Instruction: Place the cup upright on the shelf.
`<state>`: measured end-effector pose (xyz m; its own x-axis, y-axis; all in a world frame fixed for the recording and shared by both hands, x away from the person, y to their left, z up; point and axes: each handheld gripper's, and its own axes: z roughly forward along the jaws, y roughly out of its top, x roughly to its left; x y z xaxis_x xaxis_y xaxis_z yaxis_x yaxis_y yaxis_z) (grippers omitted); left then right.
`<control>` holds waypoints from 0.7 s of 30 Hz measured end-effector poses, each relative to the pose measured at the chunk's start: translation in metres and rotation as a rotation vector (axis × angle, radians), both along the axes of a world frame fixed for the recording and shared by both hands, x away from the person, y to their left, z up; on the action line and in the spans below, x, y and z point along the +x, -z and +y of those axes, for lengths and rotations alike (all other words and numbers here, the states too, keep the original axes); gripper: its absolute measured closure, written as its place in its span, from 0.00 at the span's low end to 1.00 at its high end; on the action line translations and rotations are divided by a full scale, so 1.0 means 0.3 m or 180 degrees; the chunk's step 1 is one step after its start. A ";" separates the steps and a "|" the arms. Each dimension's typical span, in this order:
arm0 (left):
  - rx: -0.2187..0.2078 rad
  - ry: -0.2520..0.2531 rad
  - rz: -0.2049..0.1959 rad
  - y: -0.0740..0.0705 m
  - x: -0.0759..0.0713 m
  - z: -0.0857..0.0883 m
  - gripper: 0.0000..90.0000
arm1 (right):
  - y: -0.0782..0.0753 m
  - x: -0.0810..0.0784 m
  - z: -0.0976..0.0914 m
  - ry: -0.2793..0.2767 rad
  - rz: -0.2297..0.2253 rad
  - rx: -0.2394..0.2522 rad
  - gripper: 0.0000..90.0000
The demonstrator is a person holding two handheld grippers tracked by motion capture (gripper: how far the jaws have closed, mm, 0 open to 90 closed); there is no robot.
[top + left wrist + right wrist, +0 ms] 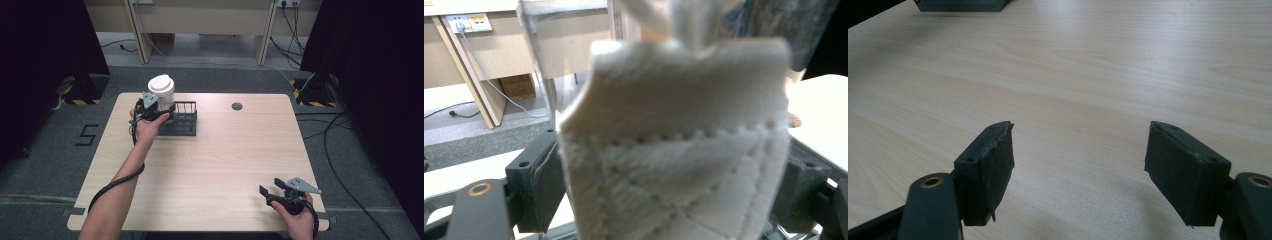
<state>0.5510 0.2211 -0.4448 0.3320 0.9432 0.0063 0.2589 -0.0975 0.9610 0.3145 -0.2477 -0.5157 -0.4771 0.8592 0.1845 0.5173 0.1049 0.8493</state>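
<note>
**Left tool on the cup, right tool parked at the near edge**

Starting closest to the person: the right tool [274, 192] sits low at the near right corner of the tabletop [215, 165], held in the right hand [295, 220]. Its jaws are spread wide apart with nothing between them, and in the right gripper view you just get bare light wood between the two black pads [993, 165]. It's well apart from everything else.

Further out, the left forearm stretches across the left side of the tabletop to the far left corner. There the left tool [161, 107] is clamped around a white cup [161, 92] with a white lid. In the left gripper view the cup's sleeve [674, 165] is wedged right between the jaws, touching both pads; it's soft-looking, pale, with stitched lines, and pretty blurry that close up.

The cup is upright, at the left end of a small black wire rack [181, 119]. Can't quite tell if it's resting in the rack or held just above it.

Past that, there's a round grommet [237, 106] in the tabletop near the far edge, then grey floor and cables.
</note>
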 end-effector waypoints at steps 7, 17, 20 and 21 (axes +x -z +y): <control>-0.0006 -0.0005 0.0032 0.013 0.001 -0.004 0.19 | 0.000 -0.001 0.000 0.0007 0.0008 0.0006 0.31; 0.0004 -0.0011 0.0078 0.031 0.003 -0.005 0.19 | 0.000 0.000 0.000 0.0003 0.0001 0.0002 0.31; 0.0002 -0.0012 0.0081 0.036 0.004 -0.004 0.19 | 0.000 -0.001 0.000 0.0005 0.0007 0.0005 0.31; 0.0002 -0.0012 0.0082 0.036 0.004 -0.003 0.19 | 0.000 -0.001 0.001 0.0006 0.0007 0.0005 0.31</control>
<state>0.5521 0.2202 -0.4556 0.3287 0.9444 -0.0017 0.2838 -0.0970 0.9540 0.3143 -0.2475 -0.5156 -0.4752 0.8598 0.1870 0.5194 0.1025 0.8483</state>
